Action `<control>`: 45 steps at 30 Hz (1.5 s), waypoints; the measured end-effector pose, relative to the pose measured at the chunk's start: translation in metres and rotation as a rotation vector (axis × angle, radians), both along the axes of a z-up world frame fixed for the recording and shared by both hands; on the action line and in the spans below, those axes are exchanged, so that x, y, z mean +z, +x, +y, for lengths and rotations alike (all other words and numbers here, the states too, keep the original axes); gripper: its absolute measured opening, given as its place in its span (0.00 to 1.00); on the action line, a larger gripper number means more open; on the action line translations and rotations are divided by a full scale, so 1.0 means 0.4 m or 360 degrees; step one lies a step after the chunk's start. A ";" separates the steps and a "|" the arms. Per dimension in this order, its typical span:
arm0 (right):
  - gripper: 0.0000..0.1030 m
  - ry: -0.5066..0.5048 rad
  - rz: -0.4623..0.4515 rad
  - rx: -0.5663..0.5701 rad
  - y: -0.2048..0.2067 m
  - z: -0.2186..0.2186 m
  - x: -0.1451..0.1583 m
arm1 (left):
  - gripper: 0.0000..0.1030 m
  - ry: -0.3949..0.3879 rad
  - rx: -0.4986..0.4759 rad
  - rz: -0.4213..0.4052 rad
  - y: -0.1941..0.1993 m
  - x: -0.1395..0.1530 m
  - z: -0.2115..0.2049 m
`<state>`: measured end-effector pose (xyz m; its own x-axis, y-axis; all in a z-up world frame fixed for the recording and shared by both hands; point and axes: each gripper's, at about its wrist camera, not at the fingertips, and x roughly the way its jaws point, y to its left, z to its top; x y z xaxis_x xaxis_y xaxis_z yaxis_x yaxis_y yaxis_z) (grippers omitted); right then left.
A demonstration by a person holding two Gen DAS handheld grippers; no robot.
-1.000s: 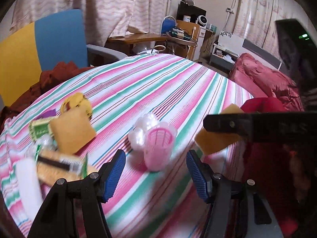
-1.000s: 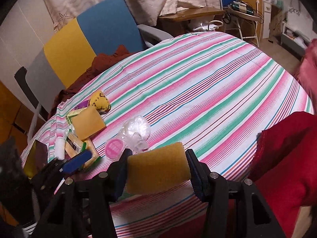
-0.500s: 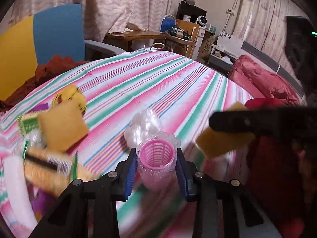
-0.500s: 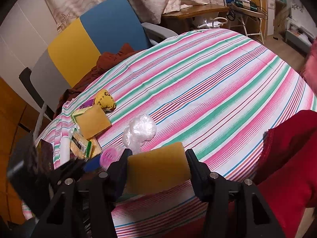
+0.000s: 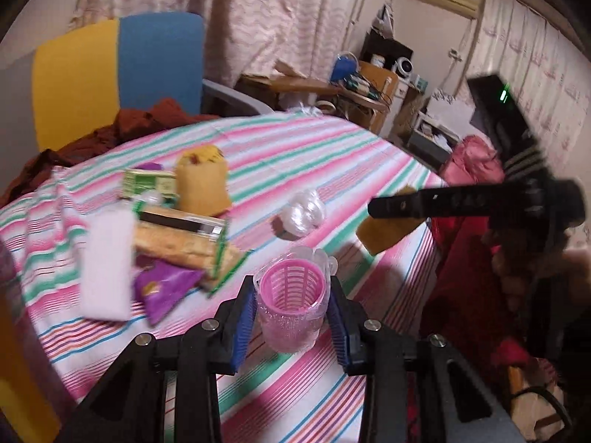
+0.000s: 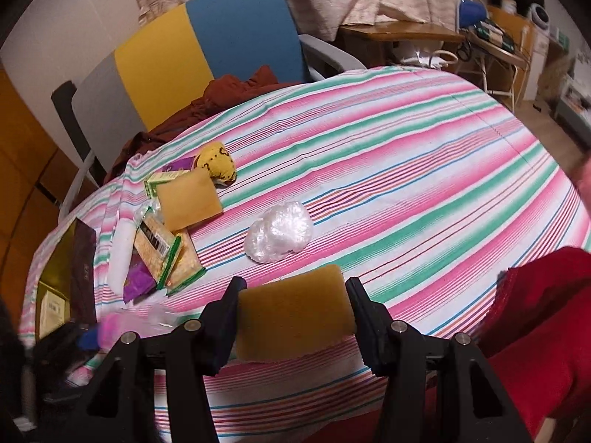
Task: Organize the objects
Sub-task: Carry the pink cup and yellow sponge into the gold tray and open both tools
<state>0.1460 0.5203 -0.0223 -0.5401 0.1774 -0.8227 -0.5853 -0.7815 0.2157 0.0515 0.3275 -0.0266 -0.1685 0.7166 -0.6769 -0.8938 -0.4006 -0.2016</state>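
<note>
1. Left tongs (image 5: 291,313) pinch the pink cup (image 5: 291,304), blue pads (image 5: 243,323) pressed on both its sides, mesh insert facing up and away from the camera.
2. The cup sits right between the left tongs, over the near edge of the striped table (image 5: 332,155); whether it touches the cloth, I cannot tell.
3. Right tongs (image 6: 293,312) clamp the sponge (image 6: 293,310), a yellow-brown slab filling the gap between both fingers.
4. In the left view, the right tongs come in from the right, ahead of the left tongs, with the sponge (image 5: 388,230) under the black finger.
5. Ahead of the right tongs, a little left, lies a clear plastic wad (image 6: 279,230) alone on the stripes; in the left view the wad (image 5: 303,212) sits just beyond the cup.
6. Ahead-left of both tongs is the pile: a second sponge (image 6: 188,203), a yellow pouch (image 6: 216,164) behind it, a green box (image 6: 164,181) beside it, a cracker pack (image 6: 162,254), a purple packet (image 6: 138,282) and a white bar (image 6: 122,254).
7. Far left of the right tongs, a dark box (image 6: 70,277) rests at the table edge.
8. Beyond the table stands a chair (image 6: 207,48) in yellow and blue, brown cloth (image 6: 229,90) heaped on its seat.
9. Red fabric (image 6: 535,313) fills the space right of the right tongs.
</note>
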 end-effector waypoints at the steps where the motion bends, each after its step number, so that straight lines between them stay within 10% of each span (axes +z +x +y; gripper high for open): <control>1: 0.54 0.0012 -0.0011 0.0008 -0.002 -0.004 0.000 | 0.35 0.0016 0.0018 0.0007 -0.005 0.013 -0.017; 10: 0.54 0.0044 -0.0040 0.0159 -0.069 -0.093 0.026 | 0.35 0.0138 0.0372 0.0022 -0.083 0.096 -0.240; 24: 0.54 -0.0030 0.0133 0.0992 -0.379 -0.602 0.102 | 0.35 0.0170 0.1164 0.0129 -0.355 0.171 -0.705; 34: 0.60 -0.0127 -0.0088 0.1387 -0.502 -0.899 -0.013 | 0.48 -0.0068 0.1426 0.0100 -0.514 0.077 -0.800; 37: 0.76 -0.0246 -0.0092 0.1451 -0.511 -0.943 -0.044 | 0.52 -0.0044 0.1474 0.0072 -0.503 0.069 -0.821; 45: 0.82 -0.0251 -0.0049 0.1425 -0.478 -0.934 -0.042 | 0.53 -0.0012 0.1574 0.0113 -0.387 0.085 -0.864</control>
<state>-0.0453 0.1469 -0.0392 -0.3991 -0.4137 -0.8183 0.2194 -0.9096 0.3529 -0.1034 -0.0181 0.0073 -0.7288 0.2269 -0.6460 -0.1660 -0.9739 -0.1549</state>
